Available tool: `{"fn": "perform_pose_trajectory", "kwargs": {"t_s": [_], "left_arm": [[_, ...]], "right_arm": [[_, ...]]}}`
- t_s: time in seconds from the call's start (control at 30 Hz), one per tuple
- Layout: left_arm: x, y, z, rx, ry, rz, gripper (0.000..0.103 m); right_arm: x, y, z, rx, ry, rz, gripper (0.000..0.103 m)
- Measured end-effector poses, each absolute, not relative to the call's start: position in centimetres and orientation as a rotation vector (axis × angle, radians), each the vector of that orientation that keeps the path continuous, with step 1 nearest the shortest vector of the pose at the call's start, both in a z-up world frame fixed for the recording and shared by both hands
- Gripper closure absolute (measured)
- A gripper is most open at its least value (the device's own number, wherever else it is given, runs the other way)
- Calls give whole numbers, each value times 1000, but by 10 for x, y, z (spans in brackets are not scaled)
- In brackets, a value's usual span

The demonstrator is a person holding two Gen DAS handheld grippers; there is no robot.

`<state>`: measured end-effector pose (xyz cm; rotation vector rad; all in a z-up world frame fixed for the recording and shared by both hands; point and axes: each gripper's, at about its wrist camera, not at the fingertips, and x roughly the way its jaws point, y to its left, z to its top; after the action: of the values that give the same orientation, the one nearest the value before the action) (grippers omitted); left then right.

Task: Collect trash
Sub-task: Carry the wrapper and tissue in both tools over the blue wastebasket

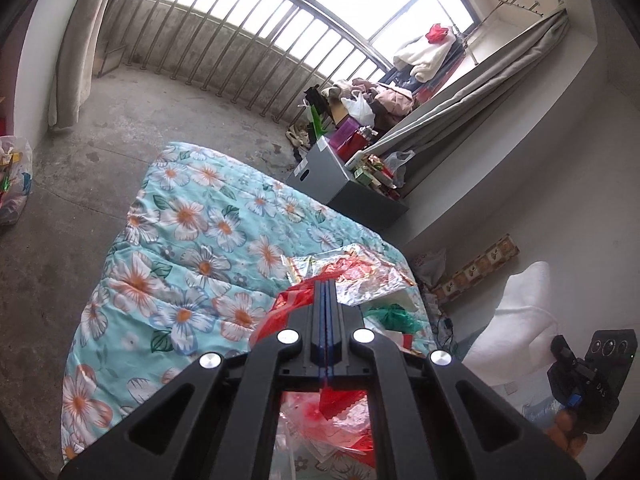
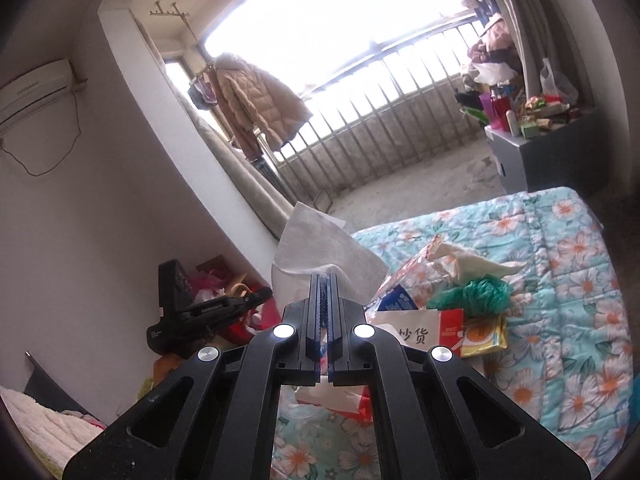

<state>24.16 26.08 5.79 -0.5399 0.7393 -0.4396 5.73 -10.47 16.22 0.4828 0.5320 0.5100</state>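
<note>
A: Two grippers were in play. How did the jaws stand?

B: The left gripper (image 1: pixel 327 280) had its jaws pressed together, pinching a red plastic wrapper (image 1: pixel 340 398) that hung beneath them and bulged out to their left. The right gripper (image 2: pixel 325 276) was likewise clamped, on one white tissue (image 2: pixel 320 246) that stood up above its tips.

A: And the rest of the trash?

B: Just ahead of the left jaws lay one silvery foil wrapper (image 1: pixel 360 276); to their right, a green mesh wad (image 1: pixel 394 316). The right wrist view showed that same green wad (image 2: pixel 478 294) right of its jaws, plus a white snack packet (image 2: pixel 420 330) and a yellow sachet (image 2: pixel 484 336).

A: Open room?

B: The floral quilt (image 1: pixel 180 240) lay bare ahead and left of the left jaws as far as its edge; beyond was bare concrete floor (image 1: pixel 168 112), then the railing (image 1: pixel 240 52).

A: Anything only one view caught?

B: Only the right wrist view showed the hanging beige coat (image 2: pixel 256 96).
</note>
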Motion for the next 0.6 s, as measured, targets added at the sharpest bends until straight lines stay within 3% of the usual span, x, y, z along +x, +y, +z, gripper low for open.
{"fn": "perform_pose_trajectory", "kwargs": {"t_s": [0.6], "left_arm": [[187, 196, 134, -506, 576, -614, 103]], "right_arm": [[-2, -183, 163, 568, 408, 336, 102]]}}
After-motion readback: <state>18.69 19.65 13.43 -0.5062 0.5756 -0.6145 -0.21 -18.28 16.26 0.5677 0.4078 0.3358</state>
